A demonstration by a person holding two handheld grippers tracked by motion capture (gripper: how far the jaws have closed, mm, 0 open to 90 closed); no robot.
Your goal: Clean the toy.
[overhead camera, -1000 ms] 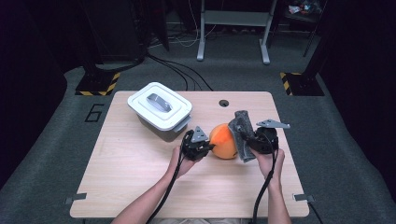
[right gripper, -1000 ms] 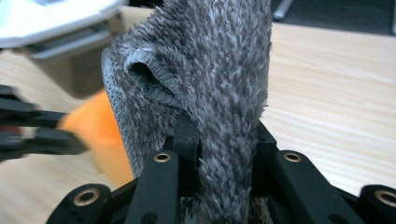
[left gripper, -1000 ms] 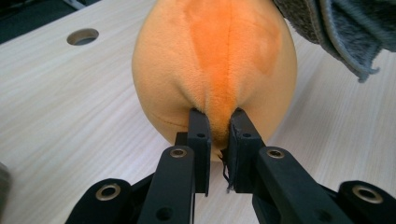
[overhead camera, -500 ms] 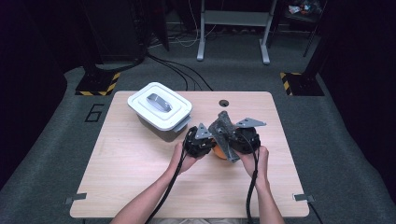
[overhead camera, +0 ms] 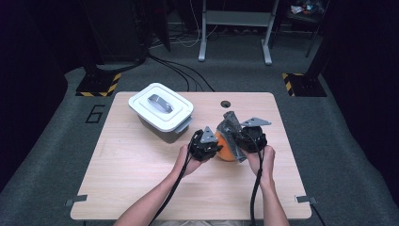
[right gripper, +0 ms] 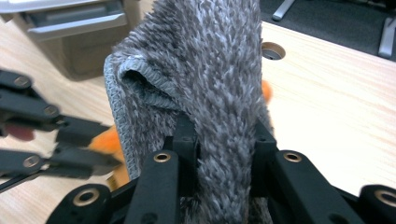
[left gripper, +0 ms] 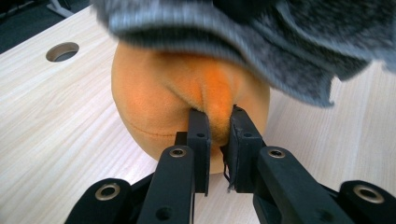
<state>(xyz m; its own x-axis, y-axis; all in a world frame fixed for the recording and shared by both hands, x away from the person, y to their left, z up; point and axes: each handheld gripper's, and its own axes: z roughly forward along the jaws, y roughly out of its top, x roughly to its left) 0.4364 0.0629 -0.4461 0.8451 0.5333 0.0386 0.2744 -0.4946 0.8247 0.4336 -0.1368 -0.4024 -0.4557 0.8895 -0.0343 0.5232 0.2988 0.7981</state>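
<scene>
Left tongs (left gripper: 218, 128) pinch a fold of the round, soft orange plush ball (left gripper: 163, 102), which rests on the pale wood-grain counter (overhead camera: 141, 160) right of centre. Right tongs (right gripper: 224, 140), just right of the ball, clamp a shaggy grey cloth (right gripper: 210, 70) draped over it.

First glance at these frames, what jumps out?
The orange plush ball right of the table's centre, with the left tongs pinching a fold of it. The right tongs clamp a shaggy grey cloth over the ball. Behind and left of it sits a white lidded box.
</scene>
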